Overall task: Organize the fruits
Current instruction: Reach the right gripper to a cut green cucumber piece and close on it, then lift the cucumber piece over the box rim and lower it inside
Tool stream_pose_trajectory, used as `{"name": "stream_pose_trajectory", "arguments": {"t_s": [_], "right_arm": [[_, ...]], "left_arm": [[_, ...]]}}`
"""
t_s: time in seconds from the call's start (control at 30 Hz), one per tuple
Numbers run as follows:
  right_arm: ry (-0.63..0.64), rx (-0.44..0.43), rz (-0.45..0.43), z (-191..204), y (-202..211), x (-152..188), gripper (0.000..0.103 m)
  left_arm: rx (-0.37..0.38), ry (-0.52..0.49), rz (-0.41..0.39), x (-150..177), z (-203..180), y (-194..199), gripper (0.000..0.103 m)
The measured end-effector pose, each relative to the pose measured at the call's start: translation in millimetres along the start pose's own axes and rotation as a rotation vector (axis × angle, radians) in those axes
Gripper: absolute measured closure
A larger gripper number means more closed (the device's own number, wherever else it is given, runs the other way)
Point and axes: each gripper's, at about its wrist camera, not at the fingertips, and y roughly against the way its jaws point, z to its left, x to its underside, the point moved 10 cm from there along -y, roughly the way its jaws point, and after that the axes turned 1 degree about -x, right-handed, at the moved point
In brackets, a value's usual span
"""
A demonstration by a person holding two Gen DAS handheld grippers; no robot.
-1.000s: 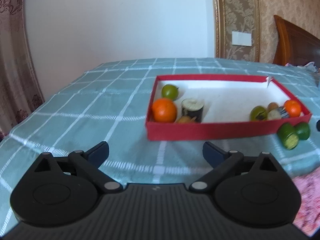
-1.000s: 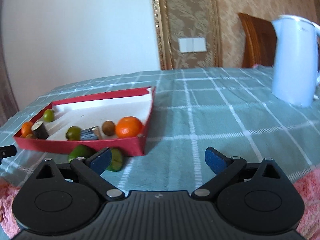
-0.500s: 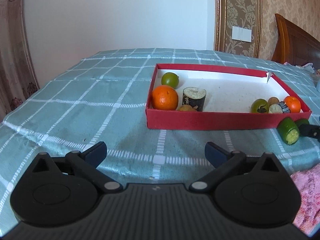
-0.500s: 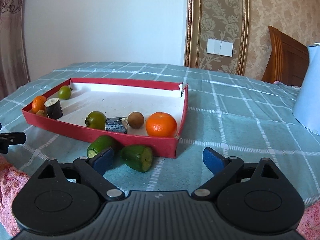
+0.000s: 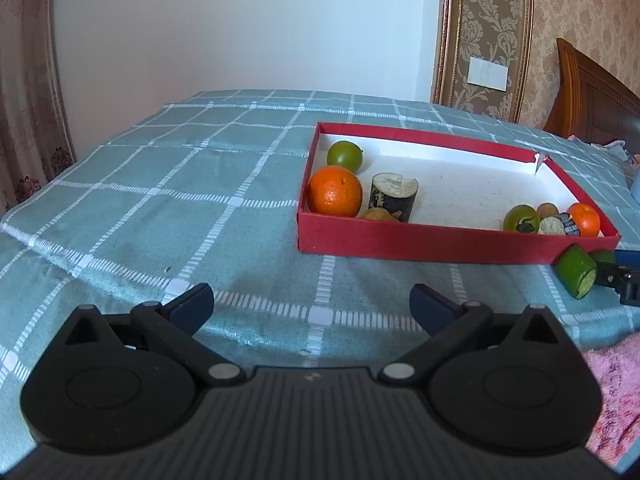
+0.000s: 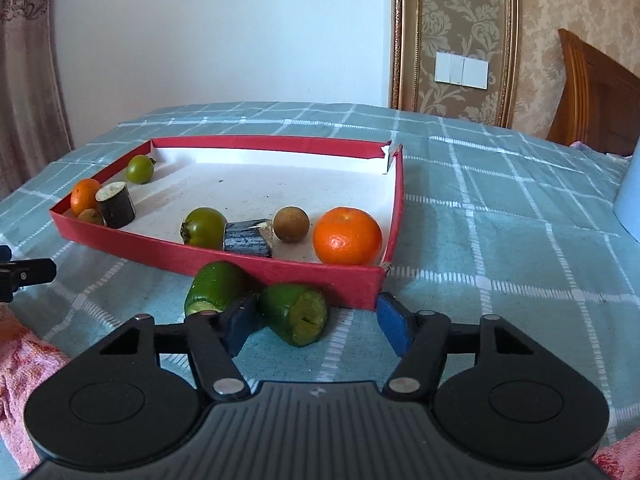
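A red tray (image 6: pixel 280 270) with a white floor lies on the checked cloth and holds oranges (image 6: pixel 347 235), green fruits (image 6: pixel 204 222), dark cut pieces (image 6: pixel 247 237) and a small brown fruit (image 6: pixel 291 224). Two green cut pieces lie outside its near wall. My right gripper (image 6: pixel 316 322) is open, its jaws around the right green piece (image 6: pixel 296 313); the left green piece (image 6: pixel 214 287) lies just beyond the left finger. My left gripper (image 5: pixel 312 306) is open and empty above the cloth, short of the tray (image 5: pixel 440 242). It sees one green piece (image 5: pixel 576 276) and the right gripper's finger (image 5: pixel 618 280).
A pink towel (image 6: pixel 24 364) lies at the table's near edge. A pale blue kettle (image 6: pixel 630 200) stands at the far right. A wooden chair back (image 6: pixel 596 92) stands beyond the table, by the wall.
My right gripper has moved forward and down to the two green pieces, bringing its jaws around the right one. My left gripper has barely moved.
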Motion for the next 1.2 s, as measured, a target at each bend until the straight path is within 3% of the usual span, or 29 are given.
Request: {"name": "stream_pose_trajectory", "arguments": {"t_s": [0.3,0.4,0.63,0.83,1.2], "right_arm": [[-0.026,-0.005,-0.008,-2.5,4.0,0.7,0.047],[-0.031,-0.044,-0.002,2.0,6.3,2.3,0.066],[0.016,0.016,-0.016,12.0,8.2,2.7,0.066],[0.046,0.071,-0.089,20.0,27.3,-3.8,0.067],[0.004,0.162,-0.125,13.3,53.1,-31.4,0.067]], "left_arm": [[-0.007,0.021,0.016,0.6,3.1,-2.4,0.0],[-0.013,0.028,0.016,0.9,4.5,-2.6,0.0],[-0.032,0.034,0.008,1.3,7.1,-0.8,0.0],[-0.035,0.037,0.014,1.9,8.1,-1.3,0.0],[-0.048,0.037,0.022,2.4,8.9,-2.4,0.0]]}}
